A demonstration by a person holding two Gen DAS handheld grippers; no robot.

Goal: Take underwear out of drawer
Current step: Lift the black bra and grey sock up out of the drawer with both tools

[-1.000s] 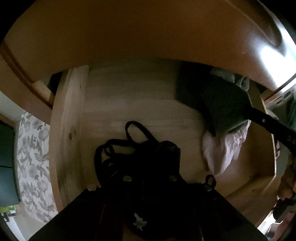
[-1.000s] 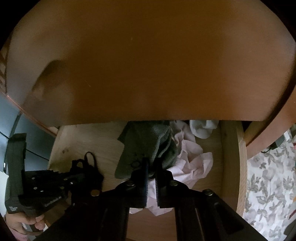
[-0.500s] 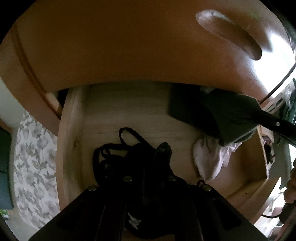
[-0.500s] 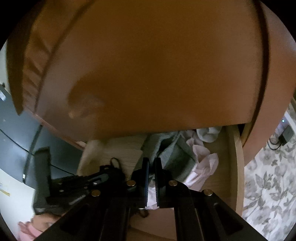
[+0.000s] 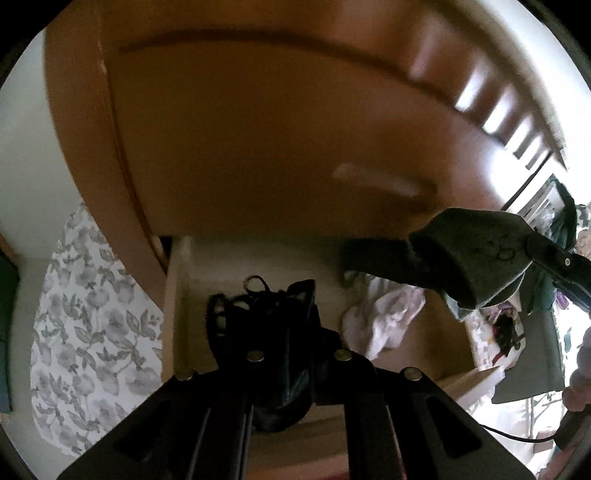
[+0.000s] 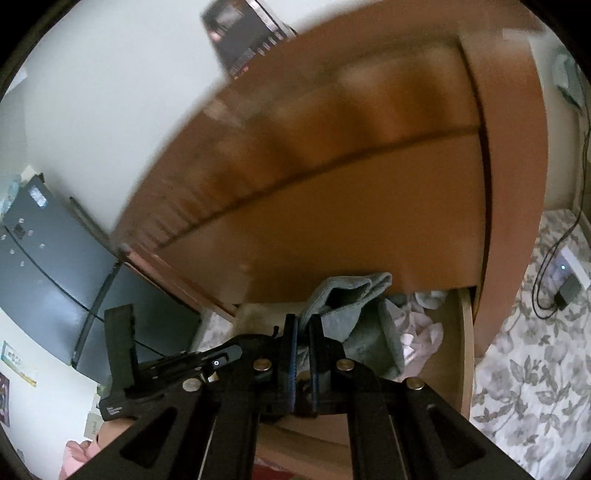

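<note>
We are mid-lift above the drawer (image 5: pixel 177 306): left gripper (image 5: pixel 291 332) clamped on black underwear (image 5: pixel 258 317), right gripper (image 6: pixel 301 332) clamped on grey underwear (image 6: pixel 354 314); next, carry both clear of it.

No readable text, label, brand, number or sign is showing anywhere. Pale lettering is sitting on the black body of the left gripper (image 6: pixel 117 409), too small and blurred to make out. A dark box (image 6: pixel 246 35) on top of the dresser (image 6: pixel 369 206) is carrying rows of print, smeared beyond reading.
</note>
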